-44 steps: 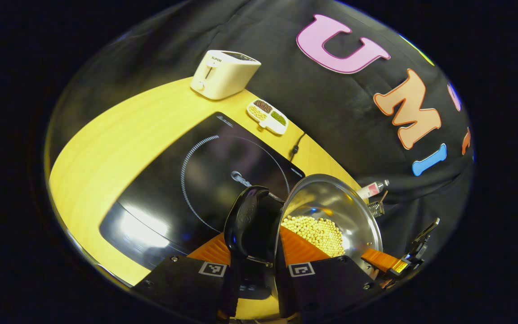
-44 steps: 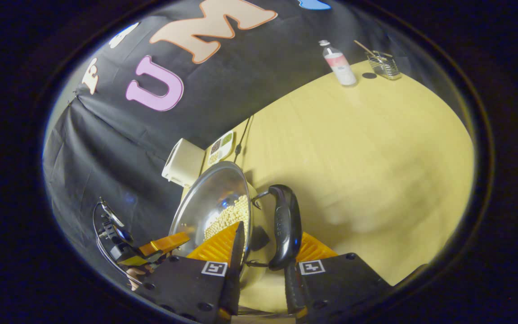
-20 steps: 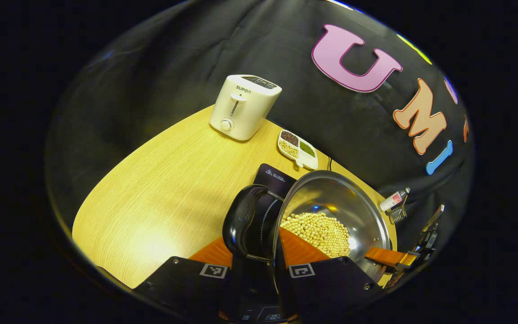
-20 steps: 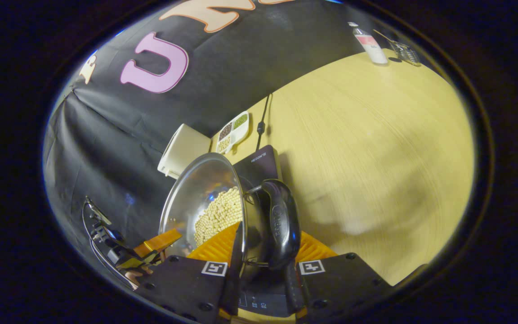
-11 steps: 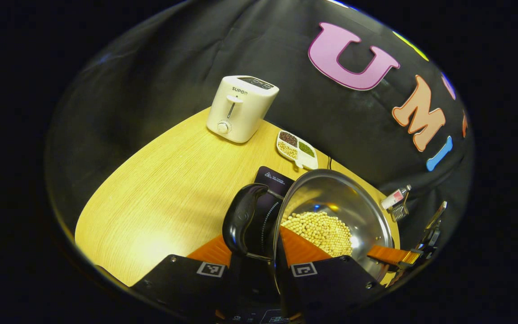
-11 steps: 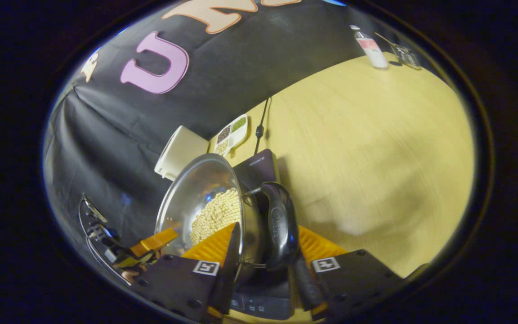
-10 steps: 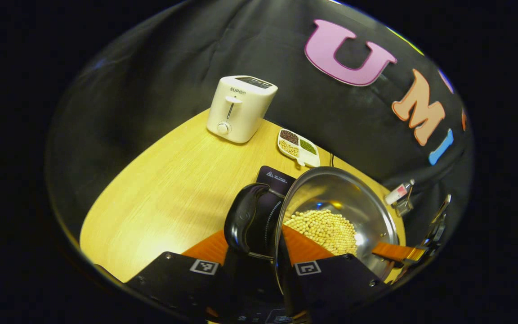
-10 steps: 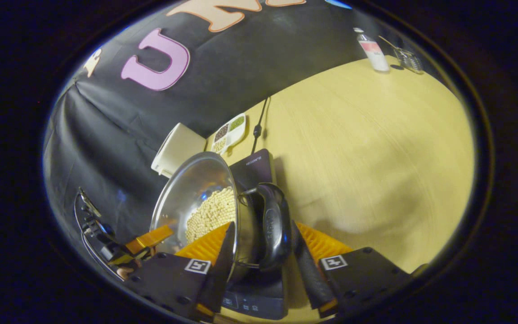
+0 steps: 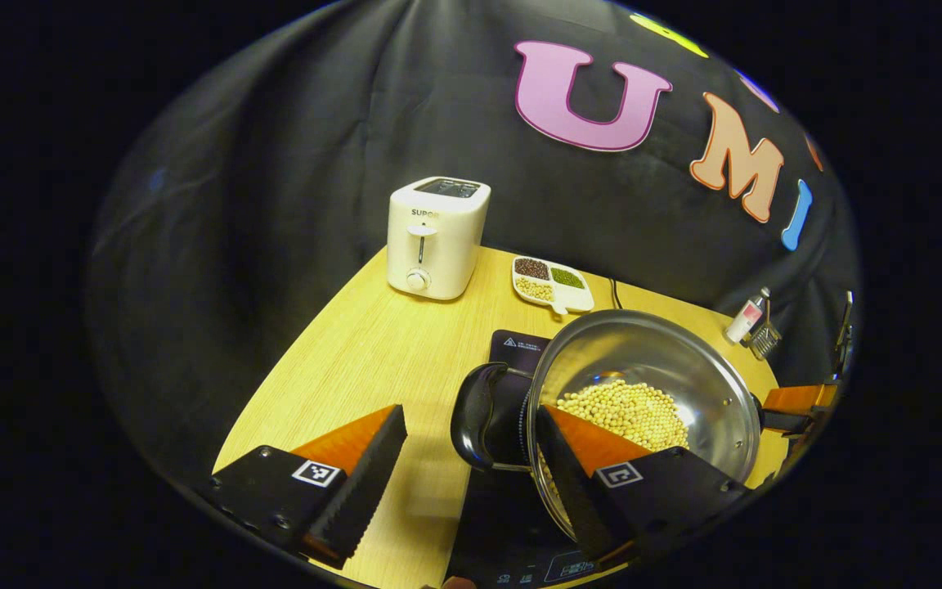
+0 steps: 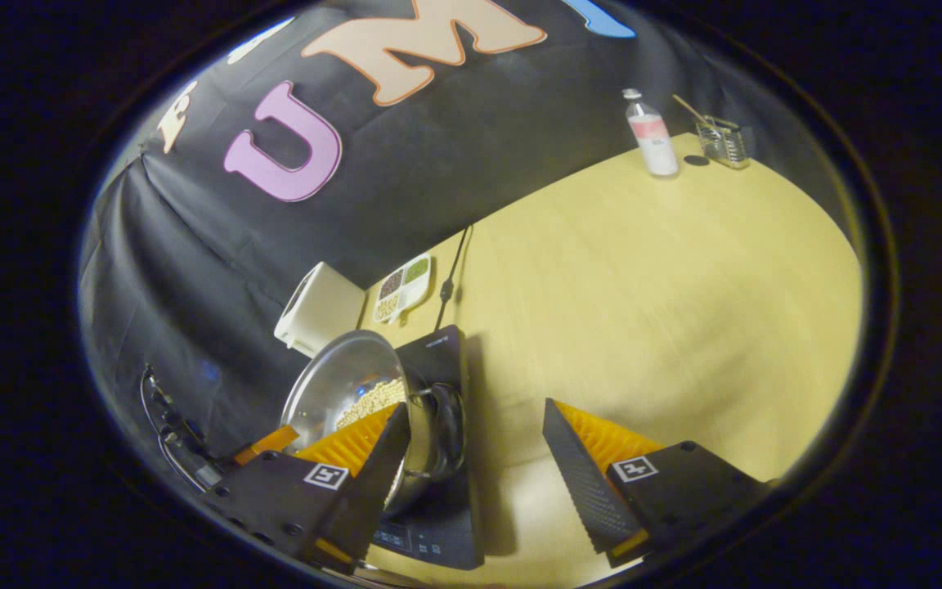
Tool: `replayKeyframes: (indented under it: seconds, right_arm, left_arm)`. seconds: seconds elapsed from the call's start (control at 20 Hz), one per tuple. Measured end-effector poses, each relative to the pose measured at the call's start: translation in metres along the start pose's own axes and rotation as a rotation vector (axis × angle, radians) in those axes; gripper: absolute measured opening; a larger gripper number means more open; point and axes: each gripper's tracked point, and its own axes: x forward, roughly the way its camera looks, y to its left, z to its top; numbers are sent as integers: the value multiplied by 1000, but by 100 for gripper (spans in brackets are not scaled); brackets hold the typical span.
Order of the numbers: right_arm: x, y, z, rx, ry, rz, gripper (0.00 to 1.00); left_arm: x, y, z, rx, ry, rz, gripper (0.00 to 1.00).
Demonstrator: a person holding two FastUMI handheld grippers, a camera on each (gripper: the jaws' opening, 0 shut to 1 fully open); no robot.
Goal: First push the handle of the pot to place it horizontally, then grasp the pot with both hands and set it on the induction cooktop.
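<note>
Both hand-held grippers gape over pale wooden table (image 10: 667, 270).

Black cloth wall (image 9: 291, 164), wooden table (image 10: 667, 270)

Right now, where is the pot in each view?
Left gripper view: the pot is low and right of centre, on the cooktop.
Right gripper view: the pot is low and left, on the cooktop.
Shared landmark: the toaster, beyond the pot.
</note>
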Motion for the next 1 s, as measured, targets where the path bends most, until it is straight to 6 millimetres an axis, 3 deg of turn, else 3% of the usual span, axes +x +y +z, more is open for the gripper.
replayKeyframes:
  seconds: [0.05,0.1,0.15,0.2,0.35,0.5,0.55,0.6,0.7,0.75,0.9,0.95,1.0]
  right_arm:
    - [-9,-5,6,-8,-19,-9,100]
    - [-20,-9,10,-16,-39,-15,92]
    - [-31,-14,16,-26,-58,-22,100]
    - [-44,-20,21,-44,-78,-34,92]
    - [-81,-33,45,-149,-157,-66,92]
    - [-124,-39,74,-309,-234,-79,92]
    - [-138,-38,85,-357,-256,-75,100]
    - [-153,-33,94,-396,-283,-58,92]
    - [-179,-26,111,-441,-328,-11,92]
    - [-192,-24,117,-455,-345,16,100]
    - [-216,-29,130,-489,-378,67,92]
    - [-223,-32,134,-496,-390,82,92]
    - [-231,-36,137,-500,-402,95,100]
  left_arm:
    - [-6,0,4,-1,-14,12,98]
    - [-13,1,6,5,-24,28,97]
    - [-22,1,10,12,-41,45,97]
    - [-31,-2,14,17,-57,60,97]
    - [-61,-24,22,36,-100,99,97]
    - [-91,-74,32,52,-159,103,97]
    - [-103,-96,36,51,-177,90,97]
    - [-113,-120,38,39,-199,72,97]
    - [-135,-168,44,6,-245,25,97]
    - [-147,-189,47,-4,-261,12,97]
    - [-177,-233,58,14,-324,11,97]
    - [-185,-244,62,26,-349,18,97]
    - [-191,-252,65,42,-371,26,97]
